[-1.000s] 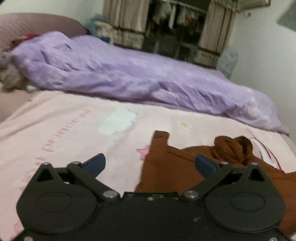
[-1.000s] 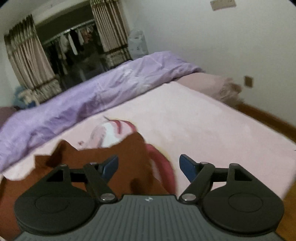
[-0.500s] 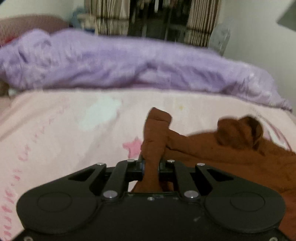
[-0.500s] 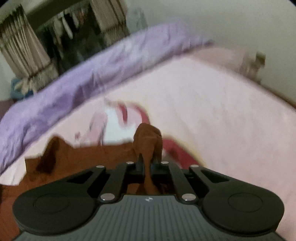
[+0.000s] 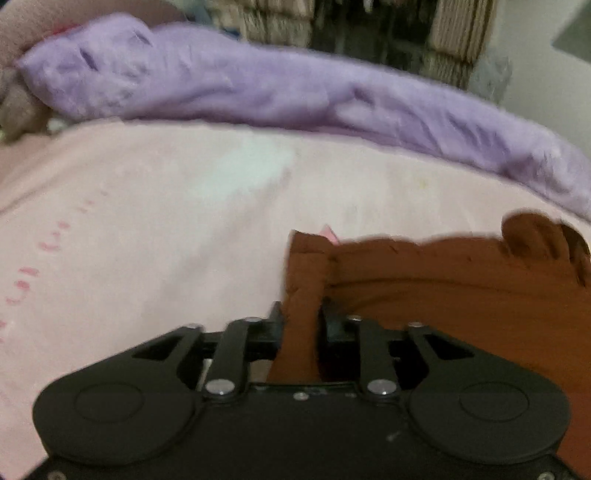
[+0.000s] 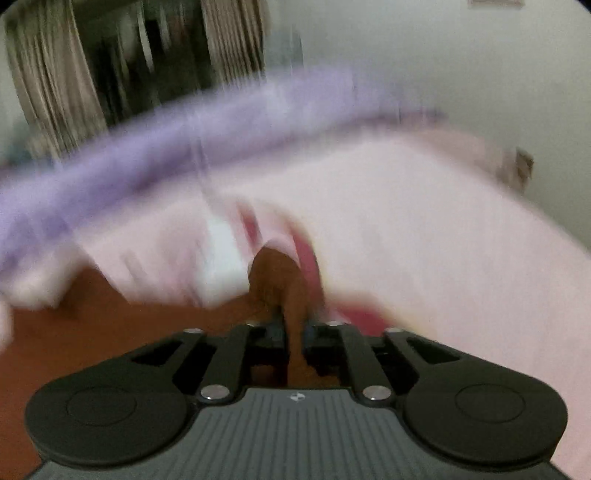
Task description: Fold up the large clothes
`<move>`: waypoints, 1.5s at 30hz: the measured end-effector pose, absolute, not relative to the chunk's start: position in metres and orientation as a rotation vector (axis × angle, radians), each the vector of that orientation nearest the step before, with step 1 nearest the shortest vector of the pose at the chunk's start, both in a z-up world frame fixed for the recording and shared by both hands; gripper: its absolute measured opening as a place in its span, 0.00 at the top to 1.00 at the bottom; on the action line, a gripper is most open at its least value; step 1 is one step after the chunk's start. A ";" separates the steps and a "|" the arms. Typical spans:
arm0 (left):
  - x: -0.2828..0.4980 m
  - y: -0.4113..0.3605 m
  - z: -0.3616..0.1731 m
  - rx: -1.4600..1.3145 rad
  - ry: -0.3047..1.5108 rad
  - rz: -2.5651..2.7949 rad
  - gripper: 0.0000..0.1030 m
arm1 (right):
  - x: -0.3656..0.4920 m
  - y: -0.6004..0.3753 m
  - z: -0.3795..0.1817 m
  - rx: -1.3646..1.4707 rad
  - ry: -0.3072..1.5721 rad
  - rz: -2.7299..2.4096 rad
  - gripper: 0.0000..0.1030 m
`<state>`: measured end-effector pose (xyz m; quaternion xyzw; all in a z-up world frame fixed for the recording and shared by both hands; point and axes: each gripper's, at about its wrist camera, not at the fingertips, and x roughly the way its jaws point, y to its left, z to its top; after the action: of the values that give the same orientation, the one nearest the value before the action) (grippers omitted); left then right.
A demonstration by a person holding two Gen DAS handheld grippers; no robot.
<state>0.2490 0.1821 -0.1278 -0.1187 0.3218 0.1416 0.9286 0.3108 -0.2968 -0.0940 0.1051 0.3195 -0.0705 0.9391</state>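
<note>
A rust-brown garment (image 5: 461,288) lies on the pink bed sheet (image 5: 147,236). My left gripper (image 5: 301,317) is shut on a bunched edge of the garment, which stands up between the fingers. The rest of the cloth spreads to the right, with a rumpled hood-like lump (image 5: 543,236) at the far right. In the blurred right wrist view, my right gripper (image 6: 293,328) is shut on another bunched part of the brown garment (image 6: 280,280). More of the cloth (image 6: 110,325) stretches away to the left.
A purple duvet (image 5: 295,92) lies rolled along the far side of the bed and shows blurred in the right wrist view (image 6: 147,158). Curtains and a dark wardrobe (image 5: 369,33) stand behind it. A white wall (image 6: 443,66) is on the right.
Both grippers went from open to shut on the brown garment. Since then both have moved with the cloth; the right wrist view is now strongly blurred by motion.
</note>
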 end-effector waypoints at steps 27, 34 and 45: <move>0.242 0.017 -0.098 -0.044 0.773 0.077 0.00 | 0.239 -0.151 -0.061 0.086 0.633 0.135 0.26; 0.239 0.009 -0.118 -0.004 0.703 0.115 0.00 | 0.226 -0.151 -0.085 0.073 0.625 0.122 0.26; 0.225 0.060 -0.065 -0.130 0.620 0.113 0.00 | 0.209 -0.173 -0.050 0.049 0.554 0.131 0.42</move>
<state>0.2247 0.0601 -0.0653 -0.0637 0.3047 0.0555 0.9487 0.2089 -0.1728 -0.0503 0.0244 0.2734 0.0644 0.9594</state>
